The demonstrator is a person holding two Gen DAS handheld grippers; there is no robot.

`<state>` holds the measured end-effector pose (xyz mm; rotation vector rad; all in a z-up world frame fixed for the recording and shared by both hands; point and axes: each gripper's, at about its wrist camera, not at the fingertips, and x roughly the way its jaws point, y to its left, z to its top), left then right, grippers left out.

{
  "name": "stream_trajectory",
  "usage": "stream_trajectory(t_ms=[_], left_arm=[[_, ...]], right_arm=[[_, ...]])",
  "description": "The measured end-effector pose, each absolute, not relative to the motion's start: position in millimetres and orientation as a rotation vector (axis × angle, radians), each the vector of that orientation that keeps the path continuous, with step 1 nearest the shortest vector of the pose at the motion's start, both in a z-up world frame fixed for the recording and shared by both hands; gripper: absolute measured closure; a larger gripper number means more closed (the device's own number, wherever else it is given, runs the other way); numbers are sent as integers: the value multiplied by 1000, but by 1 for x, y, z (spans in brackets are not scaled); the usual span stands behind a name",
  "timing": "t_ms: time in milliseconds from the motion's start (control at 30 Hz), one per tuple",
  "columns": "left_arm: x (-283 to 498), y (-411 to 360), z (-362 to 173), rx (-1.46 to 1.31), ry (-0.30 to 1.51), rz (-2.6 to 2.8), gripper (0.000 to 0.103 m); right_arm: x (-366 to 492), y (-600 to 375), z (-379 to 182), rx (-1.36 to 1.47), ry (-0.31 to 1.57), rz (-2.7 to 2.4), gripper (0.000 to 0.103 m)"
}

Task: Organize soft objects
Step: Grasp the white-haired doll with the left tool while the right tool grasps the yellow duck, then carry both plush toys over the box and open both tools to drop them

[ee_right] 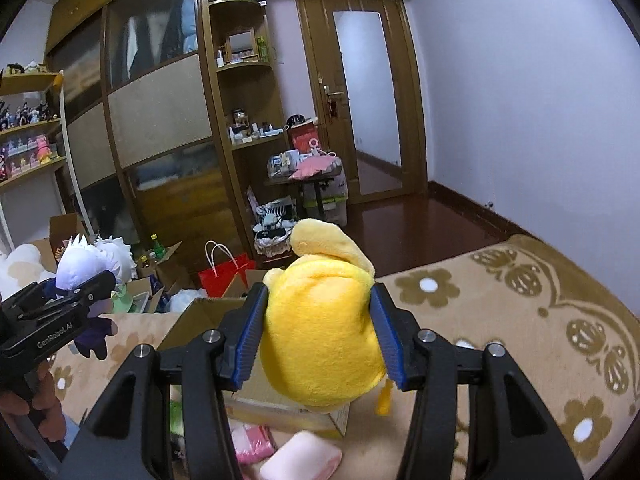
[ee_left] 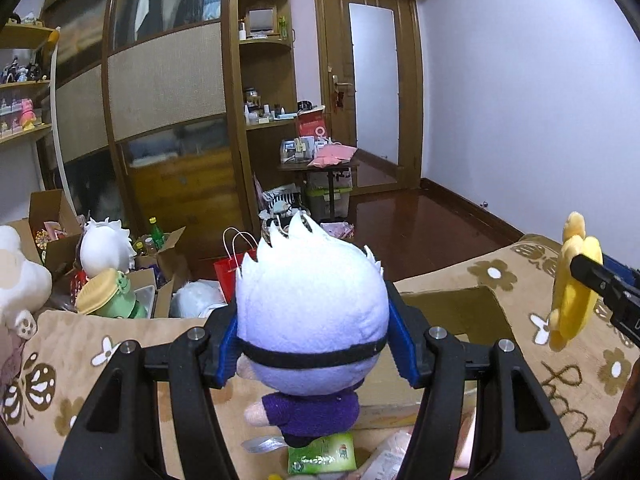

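Left tool (ee_left: 316, 336): its two blue-padded fingers (ee_left: 227, 344) stand about half apart and press on either side of the head of a white-haired plush doll with a black blindfold band and purple clothes (ee_left: 312, 320); the doll hangs between them, clear of the bed.
Right tool (ee_right: 320, 332): blue pads (ee_right: 248, 340) likewise about half apart, clamped on the sides of a round yellow plush toy with a floppy ear (ee_right: 320, 328), which is lifted off the bed.
Doll, seen from the right tool: off to its left, gripped in the other black tool, with a person's hand (ee_right: 40, 408) on the handle below.
Yellow toy, seen from the left tool: far to its right, at about the same height.
Beneath both tools: an open brown cardboard box (ee_right: 288, 404) sitting on the beige flower-patterned bed cover (ee_right: 500, 320).
Nearer than the box, under the right tool: a pale pink soft block (ee_right: 300, 456).
Under the left tool: a green packet (ee_left: 324, 454).
Beyond the bed's far edge, ahead of the tools: a red paper bag with white handles (ee_right: 224, 276) on the floor.
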<state>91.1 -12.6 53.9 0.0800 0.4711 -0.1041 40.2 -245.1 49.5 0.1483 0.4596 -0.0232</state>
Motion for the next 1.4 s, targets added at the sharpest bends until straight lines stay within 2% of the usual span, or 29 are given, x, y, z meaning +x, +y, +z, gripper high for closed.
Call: stream_trajectory(t_ms=[433,733,967,1400], left_arm=[[127,-25,37,125,420,-80,43],[142,-36,19,128,447,-116,42],[153,-34,6,106,496,-134,42],[167,-37,-26,75,661,-215,42]], right_arm=[[77,-231,38,76,446,-13,48],[96,-233,33,82,437,5,48],[103,-236,25,177,456,60,48],[118,-217,-18,156,572,116,47]])
